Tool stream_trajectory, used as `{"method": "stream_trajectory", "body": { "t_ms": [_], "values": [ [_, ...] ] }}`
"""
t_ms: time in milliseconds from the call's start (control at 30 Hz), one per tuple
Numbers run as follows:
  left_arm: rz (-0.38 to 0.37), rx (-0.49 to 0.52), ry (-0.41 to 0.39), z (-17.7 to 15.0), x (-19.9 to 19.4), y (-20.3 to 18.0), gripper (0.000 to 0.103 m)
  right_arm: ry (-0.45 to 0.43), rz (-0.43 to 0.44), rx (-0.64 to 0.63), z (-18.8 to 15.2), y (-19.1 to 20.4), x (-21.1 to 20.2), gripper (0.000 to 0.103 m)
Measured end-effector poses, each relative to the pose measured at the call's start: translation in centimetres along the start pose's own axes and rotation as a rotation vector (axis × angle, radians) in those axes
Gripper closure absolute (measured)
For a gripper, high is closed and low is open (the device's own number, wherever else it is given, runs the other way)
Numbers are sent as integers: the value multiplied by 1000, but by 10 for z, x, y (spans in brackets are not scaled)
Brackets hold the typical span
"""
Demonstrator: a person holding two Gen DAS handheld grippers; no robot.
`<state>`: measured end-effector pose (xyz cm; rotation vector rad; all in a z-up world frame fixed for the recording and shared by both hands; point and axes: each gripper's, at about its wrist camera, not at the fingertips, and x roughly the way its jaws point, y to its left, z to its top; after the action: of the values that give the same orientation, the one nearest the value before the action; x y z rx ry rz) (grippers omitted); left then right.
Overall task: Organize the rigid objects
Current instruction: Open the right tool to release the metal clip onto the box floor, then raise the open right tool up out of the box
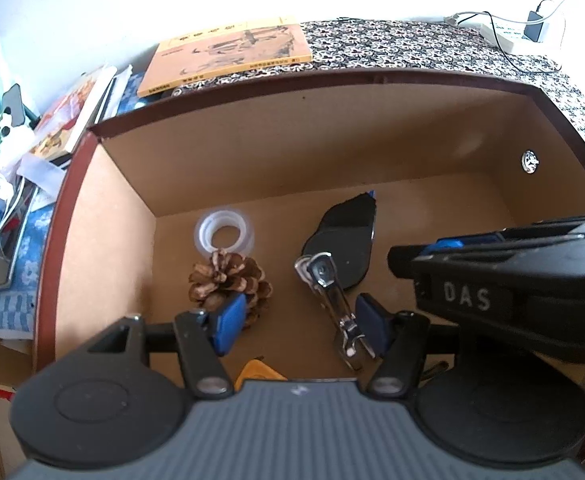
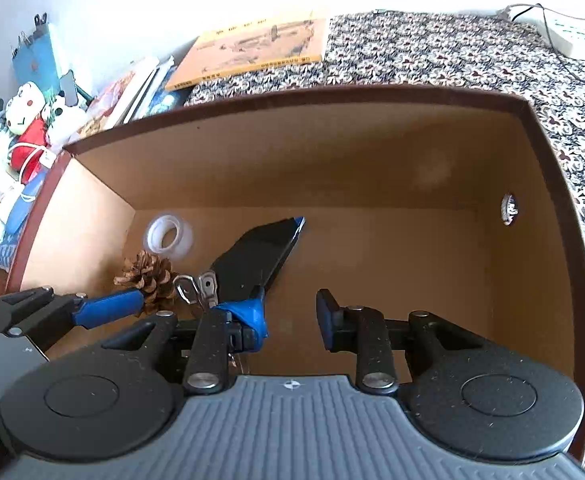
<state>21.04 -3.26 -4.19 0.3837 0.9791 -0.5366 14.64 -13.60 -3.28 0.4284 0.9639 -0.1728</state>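
Both grippers hang inside a brown cardboard box [image 1: 332,148]. On its floor lie a pine cone [image 1: 228,280], a clear tape roll [image 1: 224,234], a flat black piece [image 1: 342,242] and a metal clip tool [image 1: 334,304]. My left gripper [image 1: 298,322] is open and empty, with the pine cone by its left finger and the metal tool by its right finger. My right gripper [image 2: 292,320] is open and empty over bare box floor [image 2: 392,264]. The pine cone [image 2: 148,276], tape roll [image 2: 168,236], black piece [image 2: 256,258] and metal tool [image 2: 198,286] lie to its left.
The box stands on a patterned cloth [image 2: 432,52]. A yellow book [image 1: 228,54] lies behind it. Books, toys and cables [image 1: 8,152] crowd the left side. A power strip [image 2: 560,32] sits at the far right. A small yellow item [image 1: 258,372] lies under my left gripper.
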Motion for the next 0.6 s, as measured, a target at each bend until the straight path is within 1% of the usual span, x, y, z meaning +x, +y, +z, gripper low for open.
{"method": "stream_trajectory", "body": {
  "t_ms": [100, 233, 367, 600],
  "values": [
    [2, -4, -1, -2, -2, 2, 37, -24, 31, 34, 0, -6, -9, 92],
    [10, -8, 2, -5, -5, 3, 37, -52, 9, 69, -2, -17, -15, 92],
    [21, 0, -4, -7, -6, 0, 36, -71, 35, 123, -4, -24, -15, 92],
    [38, -2, -3, -5, -4, 0, 35, -77, 38, 70, -3, -17, -10, 92]
  ]
}}
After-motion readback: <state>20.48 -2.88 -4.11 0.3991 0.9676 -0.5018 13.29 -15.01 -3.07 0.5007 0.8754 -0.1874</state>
